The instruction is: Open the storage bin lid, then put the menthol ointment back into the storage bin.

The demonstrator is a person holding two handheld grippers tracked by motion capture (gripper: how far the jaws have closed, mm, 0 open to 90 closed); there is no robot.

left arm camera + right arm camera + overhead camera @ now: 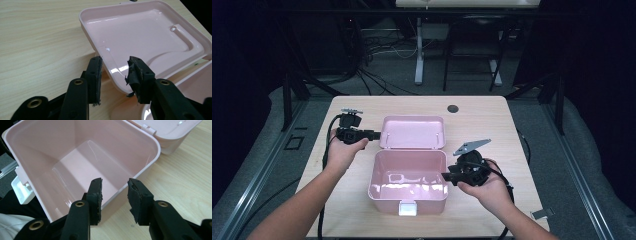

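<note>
A pink plastic box (387, 197) stands open and empty at the middle of the wooden table, with a white latch (407, 209) on its front. Its lid (412, 132) lies flipped back behind it. My left gripper (374, 135) is at the lid's left edge. In the left gripper view its jaws (115, 72) stand open astride the rim of the lid (140, 32), with gaps at both pads. My right gripper (446, 176) is at the box's right wall. Its jaws (115, 192) stand open across the rim of the box (82, 165), one pad inside and one outside.
A dark round hole (453, 108) sits in the tabletop (492, 125) behind the lid. A small grey clip (542, 213) lies off the table's right front corner. Cables trail from both grippers. Desk legs and wiring stand on the floor beyond the far edge.
</note>
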